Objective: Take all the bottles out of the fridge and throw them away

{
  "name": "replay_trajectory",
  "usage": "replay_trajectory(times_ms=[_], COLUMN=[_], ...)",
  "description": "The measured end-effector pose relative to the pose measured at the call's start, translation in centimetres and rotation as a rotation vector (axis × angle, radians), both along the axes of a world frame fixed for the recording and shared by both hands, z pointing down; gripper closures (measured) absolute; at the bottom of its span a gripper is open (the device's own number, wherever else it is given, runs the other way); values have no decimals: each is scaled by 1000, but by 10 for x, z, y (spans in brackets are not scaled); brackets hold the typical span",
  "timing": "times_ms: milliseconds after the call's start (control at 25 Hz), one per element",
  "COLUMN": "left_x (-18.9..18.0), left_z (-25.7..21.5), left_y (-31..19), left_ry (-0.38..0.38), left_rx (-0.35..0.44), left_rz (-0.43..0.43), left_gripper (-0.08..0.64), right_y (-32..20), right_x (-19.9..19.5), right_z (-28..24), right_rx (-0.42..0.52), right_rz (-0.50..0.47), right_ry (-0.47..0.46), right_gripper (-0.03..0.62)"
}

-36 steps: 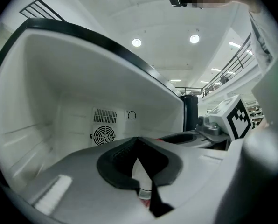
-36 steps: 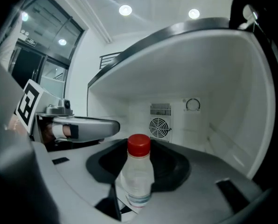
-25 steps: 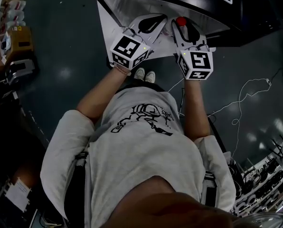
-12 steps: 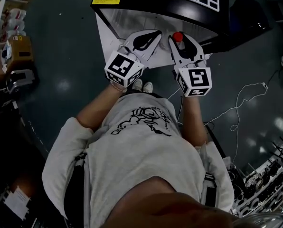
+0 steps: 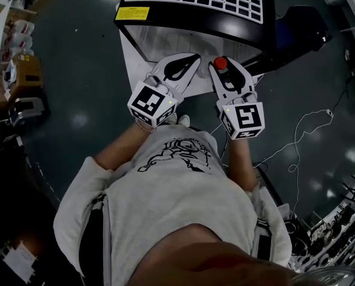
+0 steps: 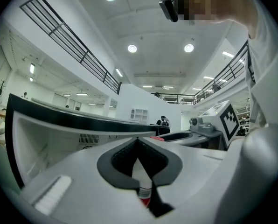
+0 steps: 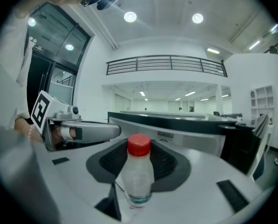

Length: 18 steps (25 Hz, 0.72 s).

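Note:
The fridge (image 5: 189,5), black on top with a white grid, stands open in front of me in the head view, its white inside (image 5: 159,37) showing. My right gripper (image 5: 223,67) is shut on a clear bottle with a red cap (image 5: 220,62). In the right gripper view that bottle (image 7: 138,176) stands upright between the grey pads (image 7: 174,164). My left gripper (image 5: 186,63) is beside it, with its jaws nearly together. In the left gripper view a thin clear bottle with a red label (image 6: 144,190) sits wedged in the gap between the jaws. Most of it is hidden.
Dark floor surrounds the fridge. Boxes and clutter (image 5: 16,58) line the left edge. A white cable (image 5: 302,130) trails across the floor at the right, and a black object (image 5: 302,28) stands beside the fridge. My shoes (image 5: 177,119) are just below the grippers.
Both grippers have drawn back from the fridge opening together, down the picture toward my body. The red-capped bottle has stayed in the right gripper, and more of the fridge top shows.

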<state>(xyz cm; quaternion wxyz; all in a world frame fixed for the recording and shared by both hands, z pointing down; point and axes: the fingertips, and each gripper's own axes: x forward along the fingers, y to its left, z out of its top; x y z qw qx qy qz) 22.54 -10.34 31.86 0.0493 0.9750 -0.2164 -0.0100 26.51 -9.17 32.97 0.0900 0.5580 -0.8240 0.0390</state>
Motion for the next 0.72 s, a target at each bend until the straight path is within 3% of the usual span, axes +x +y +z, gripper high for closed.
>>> replay_trajectory(times_ms=[720], left_x=[-3], left_z=[-4], left_y=[11], left_ry=[2], left_rx=[8], left_rz=[-99], left_gripper=[551], right_y=[15], right_x=[4], right_z=[-6], right_rx=[16], right_rz=[-51], right_ry=[-8], right_gripper=[439])
